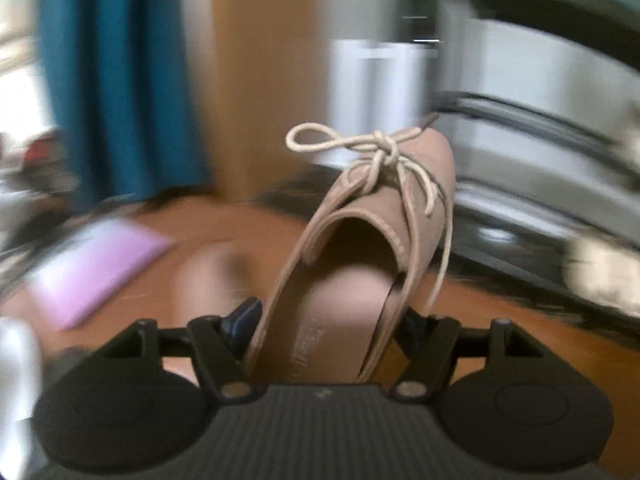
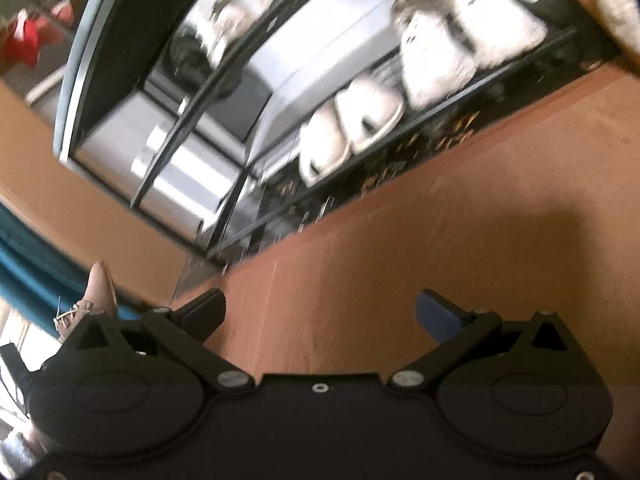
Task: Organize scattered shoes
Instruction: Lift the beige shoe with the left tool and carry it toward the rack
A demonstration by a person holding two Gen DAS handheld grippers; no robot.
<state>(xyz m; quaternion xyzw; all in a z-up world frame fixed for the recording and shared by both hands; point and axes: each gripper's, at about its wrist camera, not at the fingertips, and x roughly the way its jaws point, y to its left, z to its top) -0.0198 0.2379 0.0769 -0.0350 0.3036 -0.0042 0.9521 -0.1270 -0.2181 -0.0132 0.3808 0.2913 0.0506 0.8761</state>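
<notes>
A tan lace-up shoe (image 1: pixel 360 240) is held at its heel end by the left gripper (image 1: pixel 320 320), in the middle of the frame. The right gripper (image 2: pixel 320 316) is spread wide and empty. The shoe could be dropped, because the loose lace (image 1: pixel 436 272) could get caught on the shoe rack (image 2: pixel 240 128).

Left tool (image 1: pixel 324 320) clamped, right tool (image 2: pixel 320 312) agape
</notes>
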